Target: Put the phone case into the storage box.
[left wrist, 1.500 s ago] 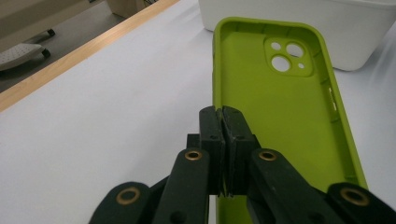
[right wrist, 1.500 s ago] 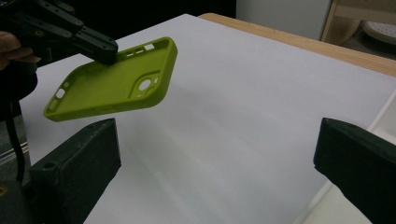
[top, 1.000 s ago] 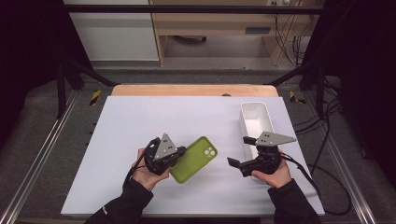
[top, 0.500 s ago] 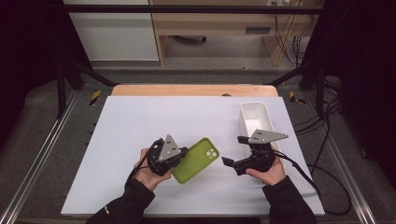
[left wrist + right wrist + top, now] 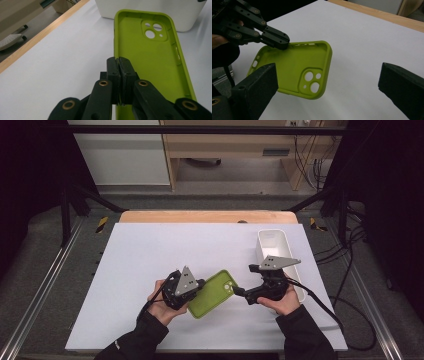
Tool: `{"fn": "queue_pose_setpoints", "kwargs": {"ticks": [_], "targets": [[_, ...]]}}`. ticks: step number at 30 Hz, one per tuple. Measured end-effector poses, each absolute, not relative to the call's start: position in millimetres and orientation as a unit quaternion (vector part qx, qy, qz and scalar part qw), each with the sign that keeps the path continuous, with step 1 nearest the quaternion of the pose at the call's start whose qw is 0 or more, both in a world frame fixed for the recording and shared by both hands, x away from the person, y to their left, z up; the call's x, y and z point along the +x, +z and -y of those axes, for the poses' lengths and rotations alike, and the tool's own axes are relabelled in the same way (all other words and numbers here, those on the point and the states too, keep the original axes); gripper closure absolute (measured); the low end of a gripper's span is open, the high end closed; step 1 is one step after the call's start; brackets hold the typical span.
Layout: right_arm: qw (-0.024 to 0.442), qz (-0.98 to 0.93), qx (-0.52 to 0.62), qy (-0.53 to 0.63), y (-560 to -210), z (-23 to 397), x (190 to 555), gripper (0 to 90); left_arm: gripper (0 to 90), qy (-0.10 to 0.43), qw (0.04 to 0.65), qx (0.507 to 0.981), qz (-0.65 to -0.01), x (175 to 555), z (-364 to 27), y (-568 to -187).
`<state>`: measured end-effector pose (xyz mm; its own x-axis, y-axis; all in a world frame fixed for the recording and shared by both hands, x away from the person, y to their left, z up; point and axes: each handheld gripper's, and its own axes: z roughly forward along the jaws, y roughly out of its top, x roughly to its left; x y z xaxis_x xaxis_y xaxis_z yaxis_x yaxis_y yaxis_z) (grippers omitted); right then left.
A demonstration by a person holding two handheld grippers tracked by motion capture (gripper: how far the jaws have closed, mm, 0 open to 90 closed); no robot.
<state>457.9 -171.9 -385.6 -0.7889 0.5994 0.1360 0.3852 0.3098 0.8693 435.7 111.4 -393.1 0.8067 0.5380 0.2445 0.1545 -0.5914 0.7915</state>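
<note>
High view: green phone case (image 5: pixel 214 292) is seen near the front-centre of the white table (image 5: pixel 150 255), between the two grippers, lying at a slant with its camera-hole end toward the upper right. Its open side faces up, and one long edge is pinched by the left gripper (image 5: pixel 192 290), whose jaws are closed on the case wall.

Left gripper view: the case (image 5: pixel 150 57) is shown w/ hollow interior up; camera cut-outs lie at the far end. The two black jaws are pressed together on the rim of its left long wall, near the near end. The far end looks raised off the table, though contact w/ the surface cannot be judged for certain. A white bin (image 5: pixel 150 10) is seen just behind the case.

Right gripper view: the case (image 5: pixel 294 70) is shown tilted, camera cut-outs toward the lens, held at its upper edge by the left gripper (image 5: pixel 277 41). The right gripper's own jaws are spread wide at either side of the frame, w/ nothing between the pads; the case lies ahead of them, not touched.

High view, outward: right gripper (image 5: pixel 240 292) is held just right of the case's camera end, jaws toward it. The bin (image 5: pixel 272 240) stands behind the right hand (image 5: pixel 280 302), near the table's right edge. A wooden strip (image 5: pixel 207 216) runs along the table's far edge.
</note>
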Motion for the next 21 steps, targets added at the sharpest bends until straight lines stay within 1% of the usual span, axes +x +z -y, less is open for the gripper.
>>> {"fn": "queue_pose_setpoints", "kwargs": {"ticks": [14,21], "targets": [[0.102,-0.812,0.305,0.487,-380,167,464,4.8,88.1,0.242,0.404,0.863,-0.182,432,-104,-389],[0.095,-0.816,0.304,0.482,-377,160,469,7.3,88.0,0.247,0.405,0.863,-0.175,430,-101,-387]]}}
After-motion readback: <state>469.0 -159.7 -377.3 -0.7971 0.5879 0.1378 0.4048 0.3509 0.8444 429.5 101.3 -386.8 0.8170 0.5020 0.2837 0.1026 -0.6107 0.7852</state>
